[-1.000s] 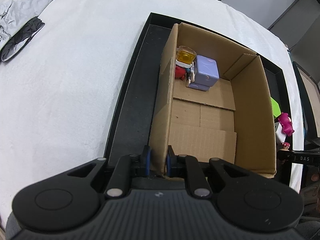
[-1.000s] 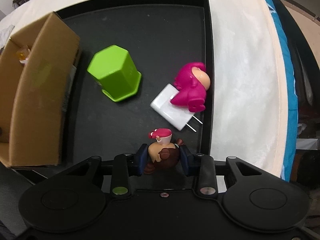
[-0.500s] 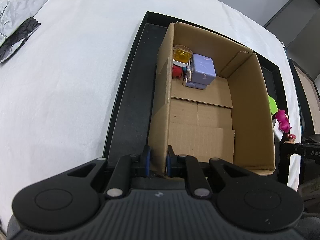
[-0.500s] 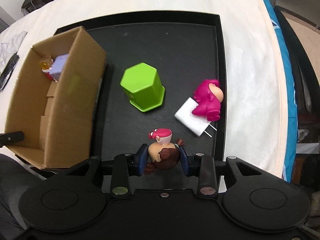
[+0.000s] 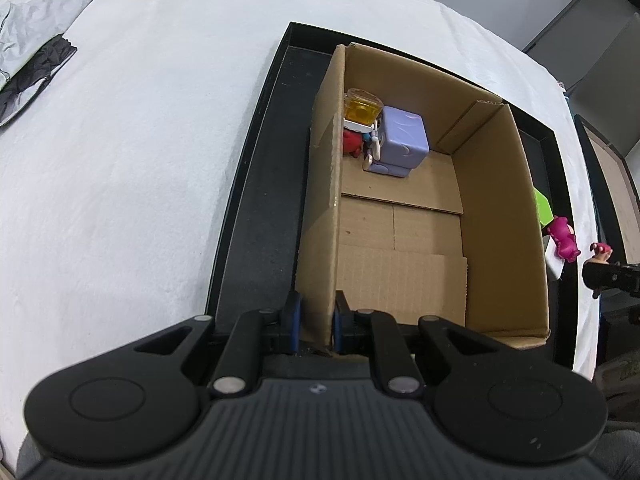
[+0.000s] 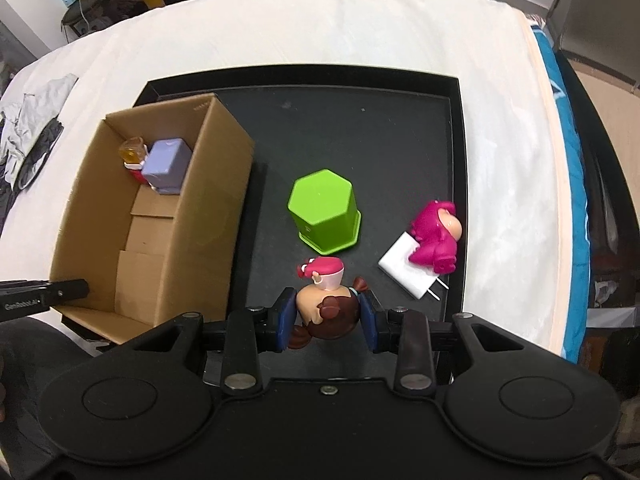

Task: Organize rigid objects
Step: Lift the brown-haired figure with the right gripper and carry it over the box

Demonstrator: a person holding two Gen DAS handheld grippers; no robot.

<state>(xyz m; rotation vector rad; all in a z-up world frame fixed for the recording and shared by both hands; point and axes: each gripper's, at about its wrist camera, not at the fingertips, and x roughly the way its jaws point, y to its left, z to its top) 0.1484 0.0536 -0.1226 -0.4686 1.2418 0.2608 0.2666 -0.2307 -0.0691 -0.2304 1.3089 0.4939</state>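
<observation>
My left gripper (image 5: pixel 315 322) is shut on the near left wall of an open cardboard box (image 5: pixel 320 208) that stands on a black tray (image 5: pixel 260 208). Inside the box at its far end lie a purple cube (image 5: pixel 400 140), a yellow-topped toy (image 5: pixel 362 110) and a red toy (image 5: pixel 352 142). My right gripper (image 6: pixel 326 318) is shut on a small figurine with a pink cap and brown body (image 6: pixel 326 304), held above the tray (image 6: pixel 400 152) to the right of the box (image 6: pixel 216 216). The left gripper's tip shows at the box's near left corner (image 6: pixel 44 296).
On the tray stand a green hexagonal cup upside down (image 6: pixel 324 210), a white plug adapter (image 6: pixel 408 272) and a magenta bear toy (image 6: pixel 436 236) lying on it near the tray's right rim. A white cloth (image 6: pixel 280 28) covers the surface; grey clothing (image 5: pixel 28 40) lies at far left.
My right gripper has risen and pulled back with the figurine, so the whole tray and box now show. My left gripper keeps its hold on the box wall.
</observation>
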